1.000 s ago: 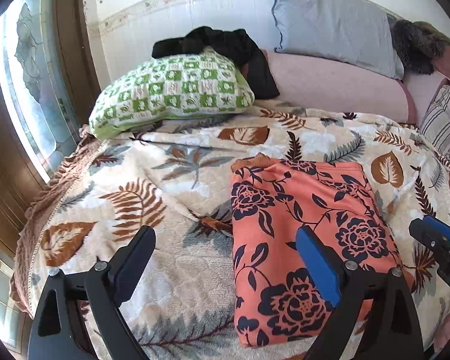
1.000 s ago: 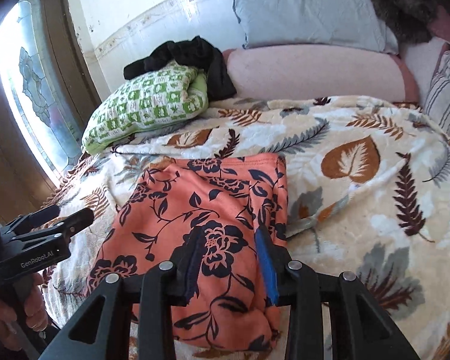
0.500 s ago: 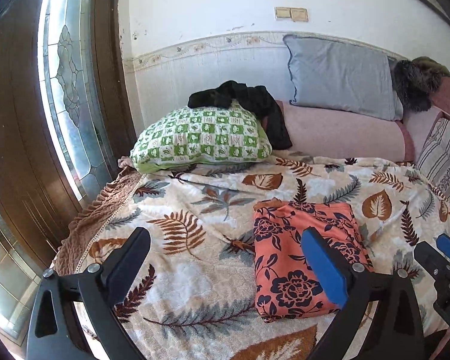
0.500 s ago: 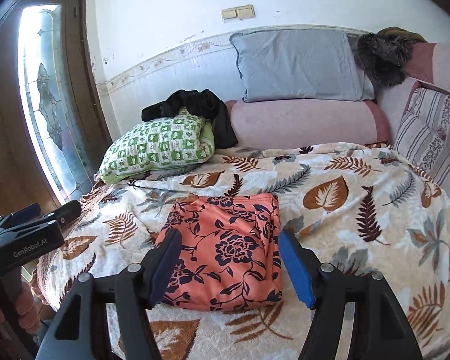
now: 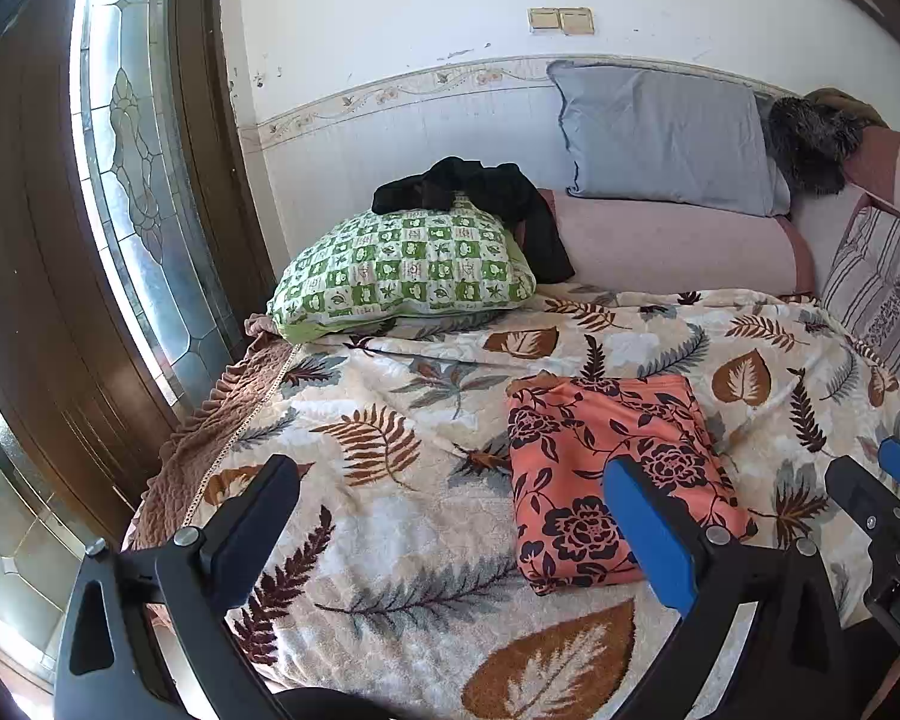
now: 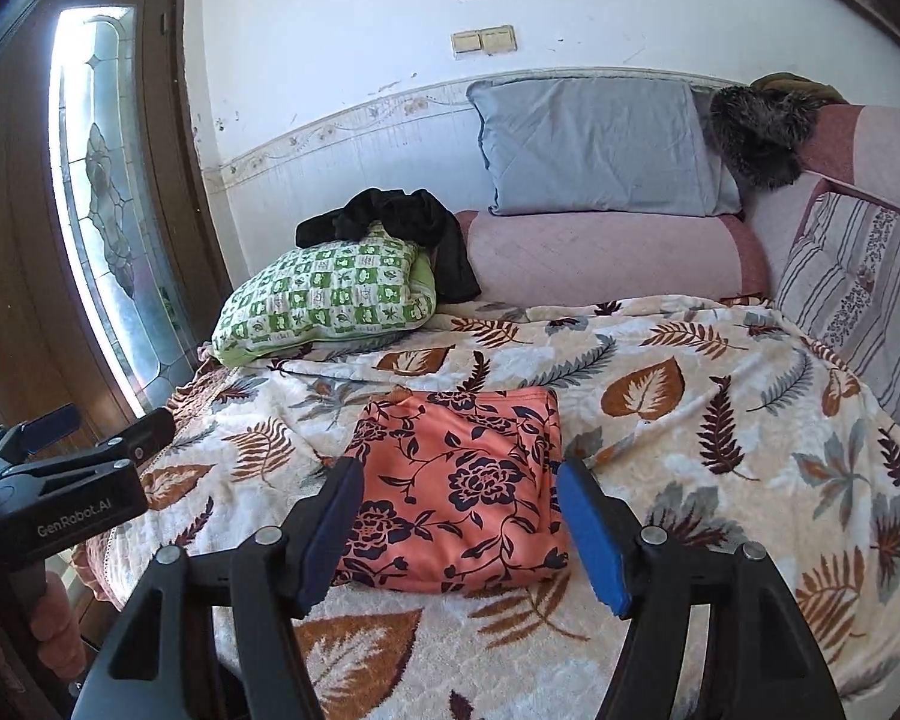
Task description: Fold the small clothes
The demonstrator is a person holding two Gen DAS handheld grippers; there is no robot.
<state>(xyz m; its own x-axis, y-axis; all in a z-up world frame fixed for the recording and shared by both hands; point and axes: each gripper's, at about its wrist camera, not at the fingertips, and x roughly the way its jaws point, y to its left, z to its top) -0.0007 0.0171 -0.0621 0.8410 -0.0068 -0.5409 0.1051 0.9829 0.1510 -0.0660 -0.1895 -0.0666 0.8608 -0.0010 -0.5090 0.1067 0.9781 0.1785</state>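
An orange garment with dark flowers (image 5: 606, 468) lies folded into a neat rectangle on the leaf-patterned blanket (image 5: 402, 516); it also shows in the right wrist view (image 6: 462, 480). My left gripper (image 5: 450, 516) is open and empty, held back above the bed's near edge, left of the garment. My right gripper (image 6: 459, 516) is open and empty, held back in front of the garment's near edge; it also shows at the right edge of the left wrist view (image 5: 882, 480). The left gripper shows at the left of the right wrist view (image 6: 96, 426).
A green checked pillow (image 5: 408, 270) with a black garment (image 5: 480, 192) on it lies at the bed's far left. A pink bolster (image 5: 678, 246) and grey pillow (image 5: 660, 132) line the wall. A striped cushion (image 6: 858, 276) stands right. A glass-panelled wooden door (image 5: 132, 180) is left.
Both grippers have pulled back and up from the folded garment. The right gripper's jaws have opened wider. The garment stays flat on the blanket.
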